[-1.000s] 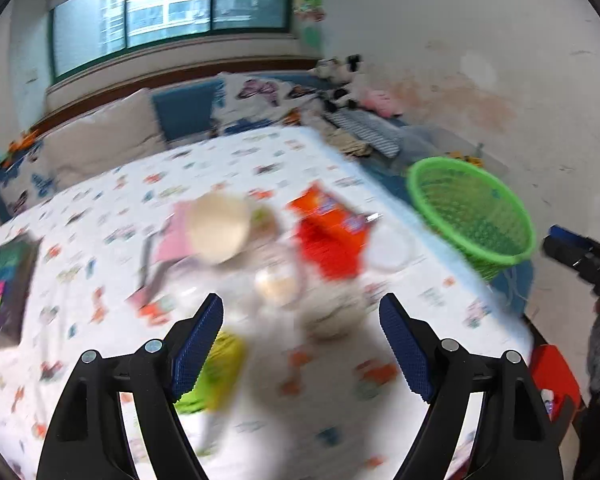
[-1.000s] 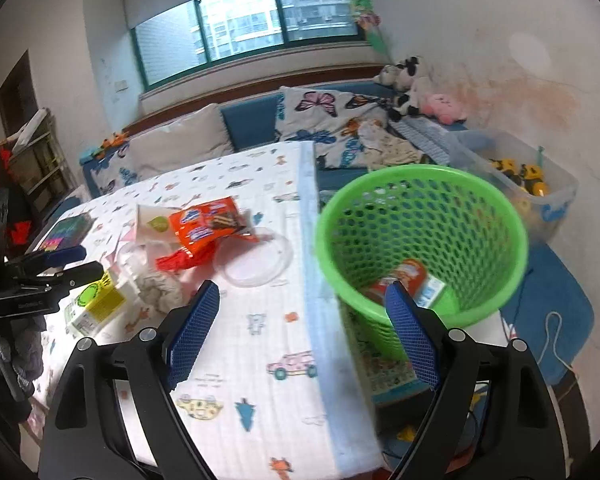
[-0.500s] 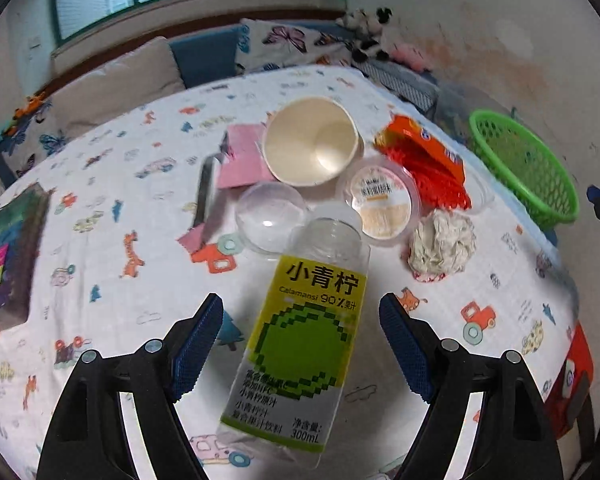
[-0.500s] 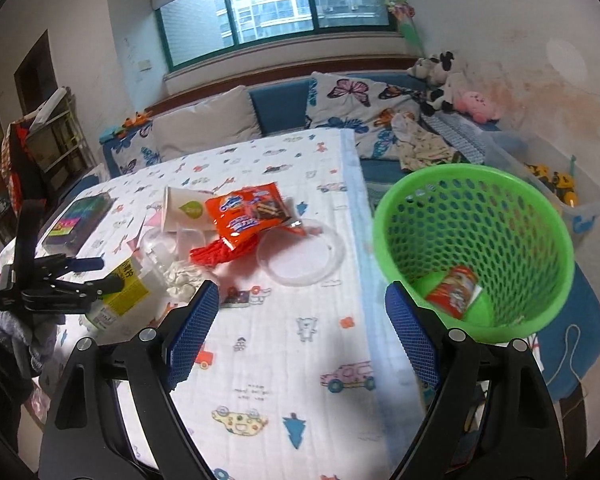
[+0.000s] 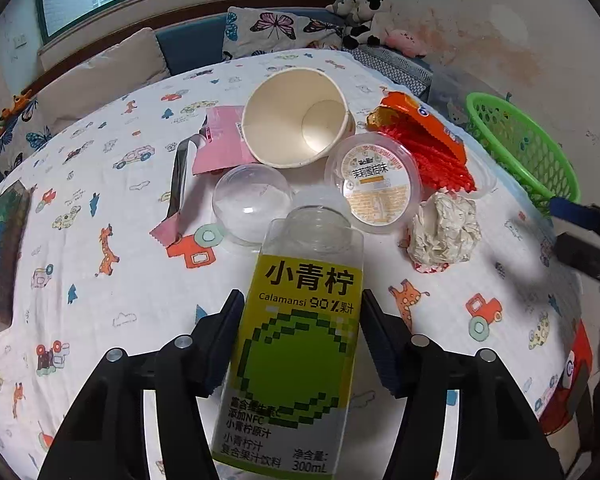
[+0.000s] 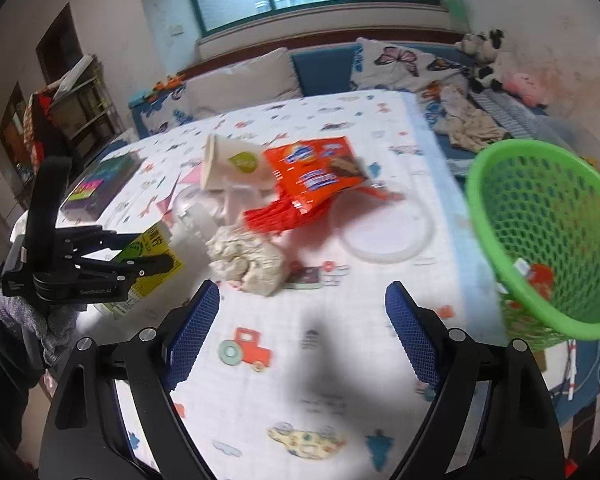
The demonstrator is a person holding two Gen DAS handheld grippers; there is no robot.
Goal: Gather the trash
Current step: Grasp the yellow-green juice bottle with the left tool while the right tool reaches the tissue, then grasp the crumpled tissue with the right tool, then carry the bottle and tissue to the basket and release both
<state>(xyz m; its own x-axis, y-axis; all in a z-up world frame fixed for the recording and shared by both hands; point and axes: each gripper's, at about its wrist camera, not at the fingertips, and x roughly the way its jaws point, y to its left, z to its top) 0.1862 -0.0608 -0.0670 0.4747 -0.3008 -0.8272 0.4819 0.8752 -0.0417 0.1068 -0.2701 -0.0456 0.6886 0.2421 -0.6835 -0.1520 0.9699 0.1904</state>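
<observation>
My left gripper (image 5: 300, 312) is shut on a clear juice bottle (image 5: 296, 344) with a yellow-green label, lying on the patterned tablecloth; the bottle also shows in the right wrist view (image 6: 152, 252). Beyond it lie a paper cup (image 5: 296, 120) on its side, a clear dome lid (image 5: 252, 200), a small sealed tub (image 5: 374, 184), a crumpled paper ball (image 5: 444, 232) and an orange snack wrapper (image 5: 424, 136). My right gripper (image 6: 302, 312) is open and empty above the table, near the paper ball (image 6: 248, 260). The green basket (image 6: 548, 236) holds some trash at the right.
A pink wrapper (image 5: 220, 140) lies left of the cup. A dark book (image 5: 0, 240) sits at the table's left edge. A round clear lid (image 6: 380, 224) lies by the basket. A sofa with cushions (image 5: 268, 28) stands behind the table.
My left gripper moved forward and shut on the juice bottle. My right gripper swung left, away from the basket, over the table.
</observation>
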